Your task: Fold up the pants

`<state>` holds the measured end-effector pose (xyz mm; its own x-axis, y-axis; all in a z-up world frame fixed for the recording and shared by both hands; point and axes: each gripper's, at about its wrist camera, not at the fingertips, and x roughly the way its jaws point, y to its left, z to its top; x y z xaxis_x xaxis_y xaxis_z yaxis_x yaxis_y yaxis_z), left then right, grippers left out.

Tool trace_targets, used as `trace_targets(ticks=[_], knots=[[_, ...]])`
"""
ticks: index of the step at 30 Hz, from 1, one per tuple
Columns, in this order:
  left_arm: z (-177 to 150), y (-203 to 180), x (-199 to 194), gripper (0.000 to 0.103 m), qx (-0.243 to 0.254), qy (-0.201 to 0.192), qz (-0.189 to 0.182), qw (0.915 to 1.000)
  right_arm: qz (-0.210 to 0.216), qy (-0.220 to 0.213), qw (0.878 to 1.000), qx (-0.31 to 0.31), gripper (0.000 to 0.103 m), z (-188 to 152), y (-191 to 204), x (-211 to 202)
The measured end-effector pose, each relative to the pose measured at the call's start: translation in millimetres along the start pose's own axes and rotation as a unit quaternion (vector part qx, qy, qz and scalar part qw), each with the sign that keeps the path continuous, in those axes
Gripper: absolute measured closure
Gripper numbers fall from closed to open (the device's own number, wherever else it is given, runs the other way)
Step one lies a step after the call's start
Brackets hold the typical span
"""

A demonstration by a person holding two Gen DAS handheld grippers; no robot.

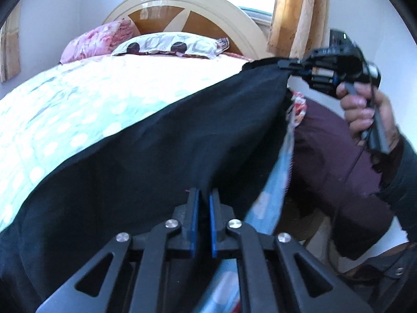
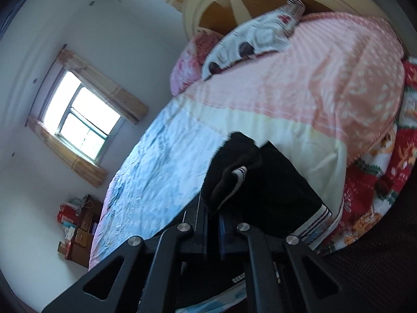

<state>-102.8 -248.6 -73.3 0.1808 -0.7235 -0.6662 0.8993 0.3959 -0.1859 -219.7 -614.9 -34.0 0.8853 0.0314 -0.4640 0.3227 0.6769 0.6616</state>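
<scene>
Both clamped on black pants (image 1: 161,140), left gripper (image 1: 204,195), right gripper (image 1: 284,65).

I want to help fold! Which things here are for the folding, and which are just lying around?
For the folding:
- black pants
- left claw, shut on the pants
- right claw, shut on the pants
- bedspread under them

Just lying around:
- patterned pillow
- pink blanket
- red flowery blanket
- boxes by the wall
</scene>
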Motion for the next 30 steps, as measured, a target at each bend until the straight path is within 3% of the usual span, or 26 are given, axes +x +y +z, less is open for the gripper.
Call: trace_targets(ticks=[3, 7, 10, 12, 13, 14, 19, 21, 23, 24, 26, 30], knots=[[-6, -5, -2, 0.095, 0.005, 0.006, -0.019, 0.9998, -0.005, 0.011, 1.000, -0.002, 0.097, -4, -10, -5], [-13, -10, 8, 0.095, 0.015, 0.025, -0.027, 0.9992, -0.030, 0.046, 0.997, 0.048, 0.096, -16, -44, -3], [-14, -9, 14, 0.095, 0.010, 0.036, -0.035, 0.9987, -0.040, 0.044, 0.996, 0.068, 0.090, -20, -56, -8], [-15, -9, 13, 0.095, 0.010, 0.037, -0.037, 0.9986, -0.067, 0.031, 0.996, 0.054, 0.076, -17, -55, -17], [-15, -10, 13, 0.095, 0.009, 0.037, -0.039, 0.9985, -0.083, 0.021, 0.995, 0.050, 0.057, -15, -54, -22], [-15, -9, 13, 0.095, 0.008, 0.037, -0.041, 0.9984, -0.093, 0.002, 0.994, 0.054, 0.048, -12, -55, -30], [-14, -11, 2, 0.089, 0.009, 0.027, -0.036, 0.9989, -0.108, -0.054, 0.989, 0.091, 0.047, -5, -60, -53], [-13, -12, -7, 0.079, 0.014, 0.014, -0.027, 0.9994, -0.086, -0.065, 0.991, 0.076, 0.047, -3, -47, -56], [-12, -9, -16, 0.050, 0.021, -0.004, 0.004, 0.9998, -0.048, -0.047, 0.997, 0.033, 0.047, -5, -19, -45], [-12, -6, -21, 0.045, 0.020, -0.017, 0.025, 0.9993, -0.029, -0.031, 0.999, 0.012, 0.047, -8, -5, -37], [-13, 7, -28, 0.042, -0.001, -0.030, 0.037, 0.9988, 0.004, 0.002, 1.000, -0.019, 0.047, -16, 17, -20], [-24, 34, -22, 0.042, -0.042, -0.011, 0.061, 0.9972, 0.038, 0.072, 0.995, -0.055, 0.047, -41, 43, 20]])
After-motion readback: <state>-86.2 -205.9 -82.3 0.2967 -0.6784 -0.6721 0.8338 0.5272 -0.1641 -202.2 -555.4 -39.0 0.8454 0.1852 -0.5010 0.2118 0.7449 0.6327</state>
